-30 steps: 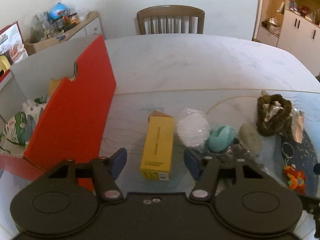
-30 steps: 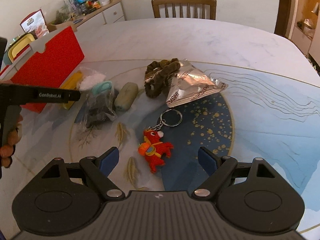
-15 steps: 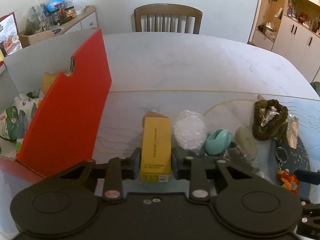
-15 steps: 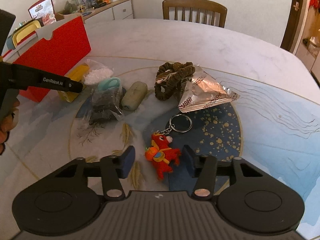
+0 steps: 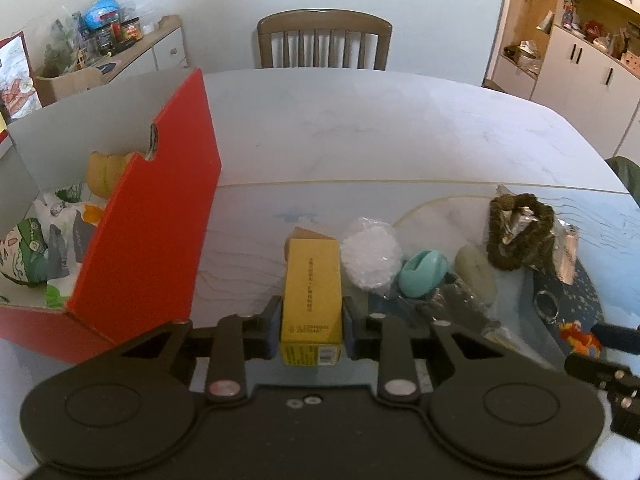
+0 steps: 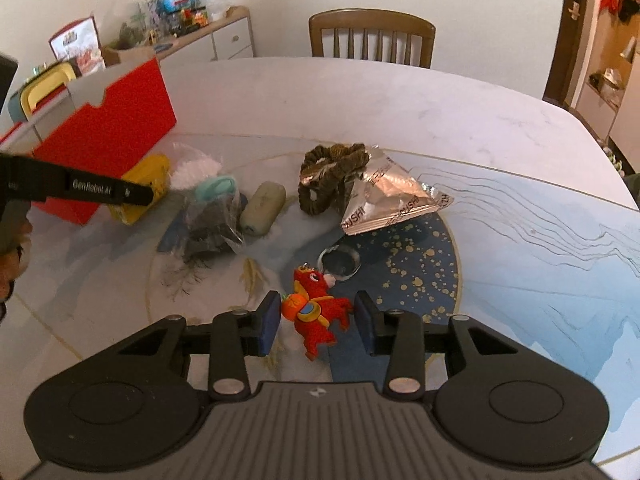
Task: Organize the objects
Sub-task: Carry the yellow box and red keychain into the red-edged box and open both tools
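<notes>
Jaws of the left gripper [image 5: 312, 322] clamp the yellow carton [image 5: 312, 292] lying on the desk [image 5: 360, 128] beside the red box [image 5: 152, 216], so lifting it in seems next, while the right gripper [image 6: 316, 322] brackets the red horse keychain [image 6: 316, 312], half-closed, not touching.

Readable texts on the table

The left gripper [image 6: 136, 196] carried the white word "GenRobot.AI" on its black finger. The silver foil packet [image 6: 390, 200] showed "SUSHI" along its edges, partly cut off. The yellow box [image 5: 312, 300] had small print and a barcode, too small to read.
</notes>
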The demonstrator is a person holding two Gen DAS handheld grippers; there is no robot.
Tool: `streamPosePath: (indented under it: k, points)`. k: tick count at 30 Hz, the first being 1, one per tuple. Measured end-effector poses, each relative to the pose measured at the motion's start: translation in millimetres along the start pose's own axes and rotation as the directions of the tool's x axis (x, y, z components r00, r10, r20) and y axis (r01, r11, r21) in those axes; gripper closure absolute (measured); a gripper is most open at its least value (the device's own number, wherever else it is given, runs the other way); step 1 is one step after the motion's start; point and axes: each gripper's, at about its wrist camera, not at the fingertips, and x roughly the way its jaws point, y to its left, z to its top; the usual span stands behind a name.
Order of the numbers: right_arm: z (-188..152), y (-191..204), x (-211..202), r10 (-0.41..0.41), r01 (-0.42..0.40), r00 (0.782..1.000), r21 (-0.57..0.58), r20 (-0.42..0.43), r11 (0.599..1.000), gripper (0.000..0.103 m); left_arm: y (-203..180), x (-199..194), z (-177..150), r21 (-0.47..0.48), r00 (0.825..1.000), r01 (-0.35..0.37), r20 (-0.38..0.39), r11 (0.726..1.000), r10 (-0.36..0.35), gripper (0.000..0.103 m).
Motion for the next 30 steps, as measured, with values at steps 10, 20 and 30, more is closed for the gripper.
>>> streamPosePath:
  k: [10, 20, 30]
  points:
    - [16.3, 3.9, -38.4, 0.050, -0.054, 0.998, 0.089, 0.047, 0.995, 0.064, 6.0, -32.2, 4.9, 0.008, 0.997, 0.080, 0.018, 0.997, -0.080, 0.075]
    - [42.5, 35.7, -66.3, 0.086, -0.095, 0.989, 0.076, 0.119, 0.993, 0.064, 23.3, -68.4, 12.6, 0.017, 0.990, 0.127, 0.057, 0.992, -0.128, 0.075]
    - [76.5, 88.4, -75.4, 0.131, -0.135, 0.978, 0.016, 0.160, 0.991, 0.064, 69.6, -96.3, 21.5, -0.005, 0.986, 0.151, 0.074, 0.989, -0.150, 0.075]
